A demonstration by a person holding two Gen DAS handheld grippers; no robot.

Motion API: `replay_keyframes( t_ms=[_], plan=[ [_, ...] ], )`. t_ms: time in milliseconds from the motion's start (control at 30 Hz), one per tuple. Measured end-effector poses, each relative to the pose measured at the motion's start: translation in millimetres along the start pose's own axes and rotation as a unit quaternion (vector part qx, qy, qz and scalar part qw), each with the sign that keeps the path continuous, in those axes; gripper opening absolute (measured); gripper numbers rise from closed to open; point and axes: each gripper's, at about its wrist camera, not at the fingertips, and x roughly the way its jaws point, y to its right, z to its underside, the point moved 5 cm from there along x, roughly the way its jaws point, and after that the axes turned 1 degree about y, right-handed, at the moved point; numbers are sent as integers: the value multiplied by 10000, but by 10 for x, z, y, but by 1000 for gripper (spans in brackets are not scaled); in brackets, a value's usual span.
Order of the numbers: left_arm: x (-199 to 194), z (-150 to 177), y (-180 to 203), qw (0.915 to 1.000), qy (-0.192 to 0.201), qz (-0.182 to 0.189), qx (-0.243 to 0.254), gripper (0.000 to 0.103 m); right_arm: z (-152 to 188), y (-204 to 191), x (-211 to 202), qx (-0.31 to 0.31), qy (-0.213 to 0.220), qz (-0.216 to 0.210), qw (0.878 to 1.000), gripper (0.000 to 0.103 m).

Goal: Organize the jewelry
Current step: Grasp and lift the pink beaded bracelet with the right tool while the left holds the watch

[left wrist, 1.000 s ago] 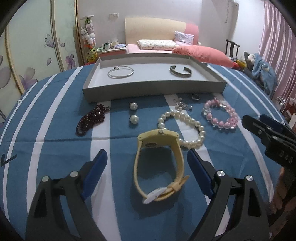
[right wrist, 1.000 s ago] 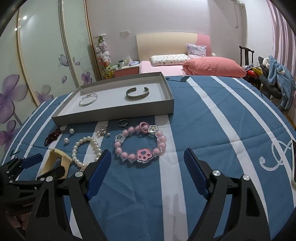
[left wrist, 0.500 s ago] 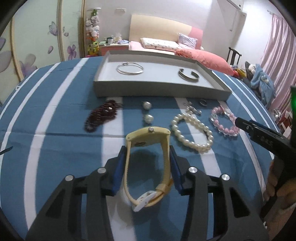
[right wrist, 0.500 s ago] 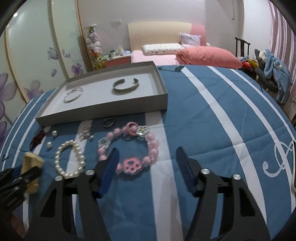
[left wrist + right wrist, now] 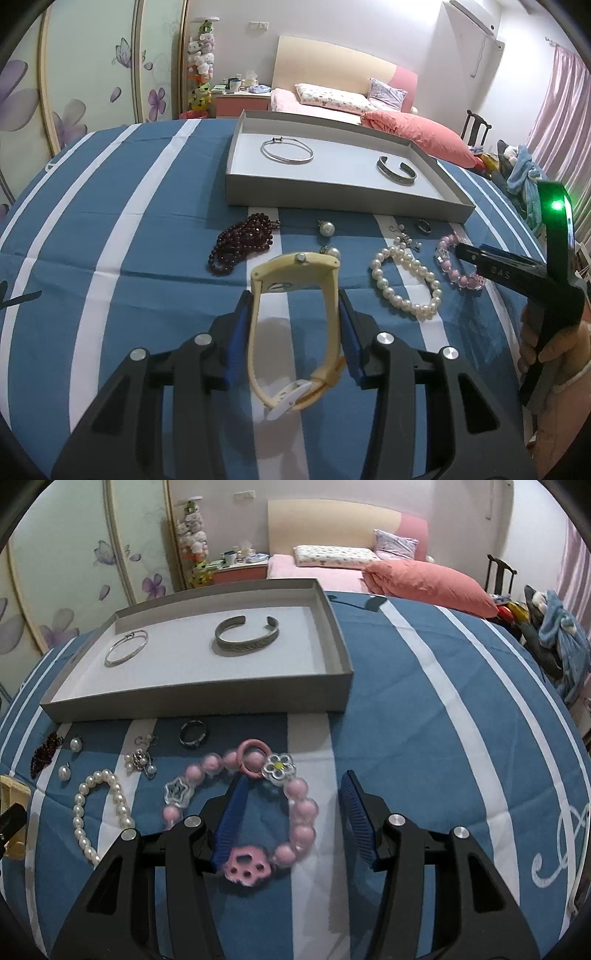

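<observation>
Gripping the strap of a yellow wristwatch (image 5: pixel 295 317) between their blue pads, the left tongs (image 5: pixel 295 325) hold it just above the blue-and-white striped table (image 5: pixel 129 258); the right tongs (image 5: pixel 291 812) are closing, one finger inside the loop of the pink bead bracelet (image 5: pixel 255 808) and one outside, not yet pinching it. Beyond lie a pearl bracelet (image 5: pixel 406 284) and dark red beads (image 5: pixel 240 242); the grey tray (image 5: pixel 343 201) holds a silver bangle (image 5: pixel 287 150) and a cuff (image 5: pixel 397 170).

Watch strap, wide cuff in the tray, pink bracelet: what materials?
Watch strap: looks like matte cream rubber or silicone, bending smoothly. Cuff: dull grey metal, patterned band, open ends. Pink bracelet: glossy beads with clear charms, probably plastic or acrylic; could be glass.
</observation>
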Motion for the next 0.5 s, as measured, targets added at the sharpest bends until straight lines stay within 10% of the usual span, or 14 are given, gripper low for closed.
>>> replay_keyframes(
  t_ms=[133,300,500],
  plan=[
    [5,13,-1,10000,-25,16,3,44,-42,-40,33,-153,11,-54,9999,52],
    [8,20,5,10000,-32,22,-3,44,-69,-90,33,-351,30,-281,9990,20],
    [5,26,3,10000,-10,7,-30,44,94,-101,-107,-285,-20,-352,9990,15]
  ],
)
